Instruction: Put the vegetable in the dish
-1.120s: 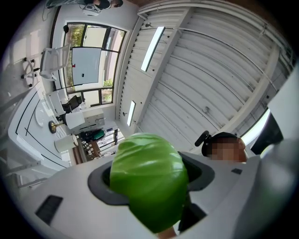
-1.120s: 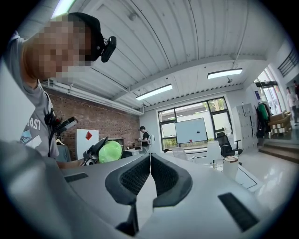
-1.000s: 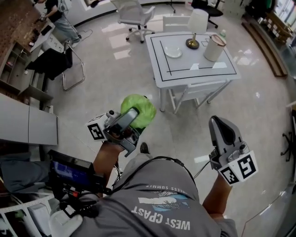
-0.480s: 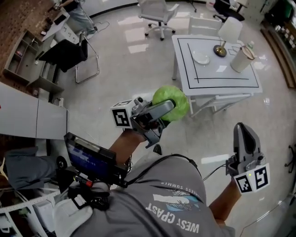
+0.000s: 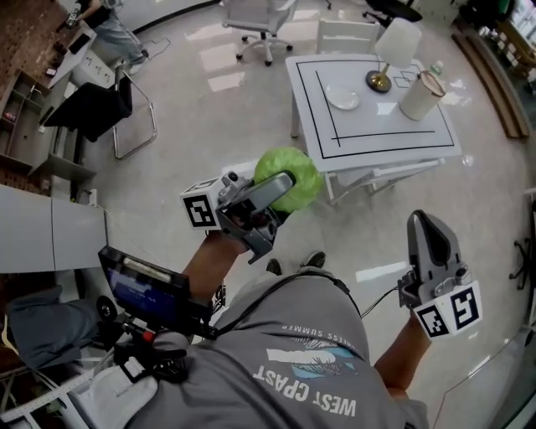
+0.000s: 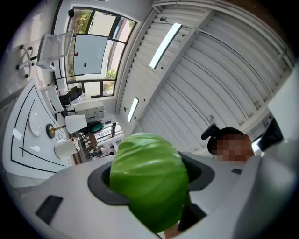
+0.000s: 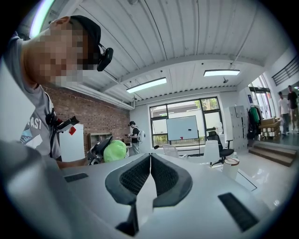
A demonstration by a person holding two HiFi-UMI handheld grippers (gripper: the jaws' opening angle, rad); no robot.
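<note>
A round green cabbage [image 5: 289, 178] is clamped in my left gripper [image 5: 280, 186], carried above the floor in the head view; the same cabbage [image 6: 148, 179] fills the space between the jaws in the left gripper view. A small white dish [image 5: 342, 98] lies on the white table [image 5: 402, 138] ahead, well beyond the cabbage. Seen from that gripper, the dish [image 6: 35, 125] is far off at the left. My right gripper [image 5: 429, 236] is held low at the right, its pads [image 7: 150, 175] pressed together with nothing between them. The cabbage [image 7: 115, 151] shows small at its left.
On the table stand a lamp with a white shade [image 5: 394, 46] and brass base, and a white cylindrical container [image 5: 420, 94]. White chairs [image 5: 254, 18] stand behind the table and one is tucked under its near side [image 5: 368, 176]. Desks and a black chair [image 5: 92, 109] line the left wall.
Both grippers have travelled across the floor with me. The table first slid to the right in the head view, then back a little to the left. The cabbage stays clamped.
</note>
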